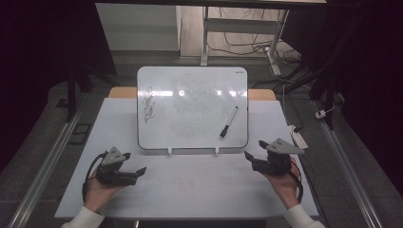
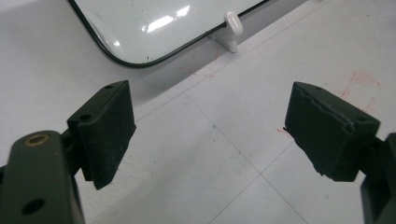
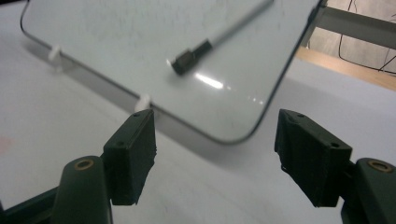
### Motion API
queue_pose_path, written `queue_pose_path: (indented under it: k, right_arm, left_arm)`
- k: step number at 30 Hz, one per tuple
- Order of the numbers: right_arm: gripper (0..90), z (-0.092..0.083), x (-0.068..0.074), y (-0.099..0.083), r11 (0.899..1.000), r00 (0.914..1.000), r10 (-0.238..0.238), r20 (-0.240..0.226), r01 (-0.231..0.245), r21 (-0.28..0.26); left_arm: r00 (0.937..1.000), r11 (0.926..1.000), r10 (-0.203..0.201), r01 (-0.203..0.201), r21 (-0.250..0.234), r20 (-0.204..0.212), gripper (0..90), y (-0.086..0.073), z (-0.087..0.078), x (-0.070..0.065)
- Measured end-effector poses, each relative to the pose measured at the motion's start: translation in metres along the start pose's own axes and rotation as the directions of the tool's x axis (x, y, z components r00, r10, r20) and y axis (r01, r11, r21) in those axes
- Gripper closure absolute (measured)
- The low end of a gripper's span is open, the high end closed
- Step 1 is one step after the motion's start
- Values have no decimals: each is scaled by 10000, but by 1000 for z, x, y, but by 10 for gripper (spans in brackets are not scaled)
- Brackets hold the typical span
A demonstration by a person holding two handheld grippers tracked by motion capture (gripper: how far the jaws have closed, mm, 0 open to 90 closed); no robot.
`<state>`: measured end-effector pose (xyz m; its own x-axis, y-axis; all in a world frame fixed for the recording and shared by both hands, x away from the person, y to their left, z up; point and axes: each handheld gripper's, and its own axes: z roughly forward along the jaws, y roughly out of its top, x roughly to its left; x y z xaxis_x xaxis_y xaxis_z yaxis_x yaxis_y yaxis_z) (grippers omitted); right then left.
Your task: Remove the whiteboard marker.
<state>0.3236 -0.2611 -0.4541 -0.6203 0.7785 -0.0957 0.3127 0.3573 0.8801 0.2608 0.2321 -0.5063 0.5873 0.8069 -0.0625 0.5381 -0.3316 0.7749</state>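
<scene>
Blurring marker [image 3: 205, 45], whiteboard [image 3: 116, 42] cut off, scribbles [image 1: 149, 107] illegible

The worktop [image 1: 190, 190] carries 1 whiteboard [image 1: 190, 95] at its far edge, with 1 black marker [image 1: 228, 122] lying on it and 2 white clips [image 1: 169, 151] along its near edge. 2 claws hover near the worktop's near corners: the left claw [image 1: 135, 163] and the right claw [image 1: 253, 149].

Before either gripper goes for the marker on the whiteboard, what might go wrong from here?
The marker lies loose on the tilted whiteboard, so a nudge from the right gripper might send it rolling or sliding down. The board seems to rest on two small white clips, so pressing on it may shift it. The scribble could smear.
</scene>
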Motion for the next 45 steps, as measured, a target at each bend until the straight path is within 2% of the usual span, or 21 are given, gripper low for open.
queue_pose_path:
  k: [4, 5, 7, 8, 11, 12, 13, 14, 18, 21, 22, 24, 26, 27, 29, 33, 34, 37, 38, 41, 45]
  right_arm:
    - [299, 17, 3, 23, 9992, 9989, 400, 244, -401, 60]
    - [299, 17, 3, 23, 9992, 9989, 400, 244, -401, 60]
    - [299, 33, 3, 39, 9956, 9953, 921, 313, -926, 147]
    - [301, 39, 4, 43, 9944, 9940, 1034, 371, -1041, 178]
    - [303, 49, 3, 52, 9935, 9923, 1095, 575, -1111, 256]
    - [310, 59, 2, 59, 9923, 9896, 1158, 850, -1191, 340]
    - [316, 63, 1, 62, 9913, 9882, 1224, 920, -1263, 381]
    - [316, 63, 1, 62, 9913, 9882, 1224, 920, -1263, 381]
    - [348, 86, -2, 73, 9852, 9778, 1545, 1418, -1633, 527]
    - [370, 94, -3, 76, 9835, 9735, 1599, 1637, -1714, 585]
    - [392, 102, -4, 78, 9815, 9686, 1668, 1843, -1809, 624]
    - [403, 105, -5, 79, 9806, 9663, 1704, 1932, -1855, 629]
    - [433, 114, -5, 82, 9793, 9578, 1728, 2296, -1920, 638]
    - [433, 114, -5, 82, 9793, 9578, 1728, 2296, -1920, 638]
    - [481, 118, -5, 83, 9782, 9523, 1768, 2487, -1979, 627]
    - [530, 121, -3, 84, 9777, 9488, 1772, 2616, -2000, 633]
    - [560, 124, -2, 84, 9760, 9443, 1824, 2738, -2076, 655]
    - [592, 125, -2, 83, 9742, 9398, 1936, 2817, -2180, 579]
    - [640, 126, -1, 84, 9727, 9377, 2039, 2814, -2265, 498]
    - [685, 128, 2, 86, 9726, 9399, 2071, 2715, -2277, 461]
    - [745, 133, 6, 89, 9644, 9412, 2477, 2297, -2622, 344]
  left_arm:
    - [9999, 9999, 131, -131, 37, -29, 172, -1, 0, -1]
    - [9999, 9998, 169, -169, 55, -30, 172, -1, 0, -2]
    - [9997, 9997, 231, -230, 63, -45, 172, -1, 0, -3]
    - [9997, 9997, 239, -239, 42, -43, 172, -1, 0, -2]
    - [9997, 9997, 246, -246, 30, -70, 172, -2, -1, -2]
    - [9997, 9997, 251, -251, 44, -70, 172, -3, -1, -2]
    - [9996, 9997, 255, -255, 52, -82, 172, -3, 0, -2]
    - [9996, 9996, 273, -272, 72, -85, 172, -3, 0, -2]
    - [9992, 9991, 389, -387, 148, -120, 172, -3, 1, -3]
    - [9989, 9989, 448, -446, 173, -124, 172, -4, 1, -4]
    - [9987, 9986, 489, -487, 184, -119, 171, -4, 1, -4]
    - [9983, 9982, 571, -569, 209, -104, 171, -4, 1, -5]
    - [9980, 9978, 634, -632, 219, -86, 171, -4, 1, -6]
    - [9979, 9976, 651, -649, 224, -75, 171, -4, 1, -6]
    - [9977, 9976, 669, -667, 209, -78, 171, -4, 1, -6]
    - [9981, 9980, 616, -615, 152, -64, 172, -5, 0, -5]
    - [9981, 9980, 618, -617, 148, -61, 172, -5, 0, -5]
    - [9979, 9978, 649, -648, 146, -72, 172, -5, 0, -5]
    - [9979, 9978, 651, -650, 141, -70, 173, -5, -1, -5]
    - [9977, 9976, 672, -670, 185, -92, 173, -5, 0, -6]
    - [9977, 9975, 673, -671, 203, -108, 173, -5, 0, -6]
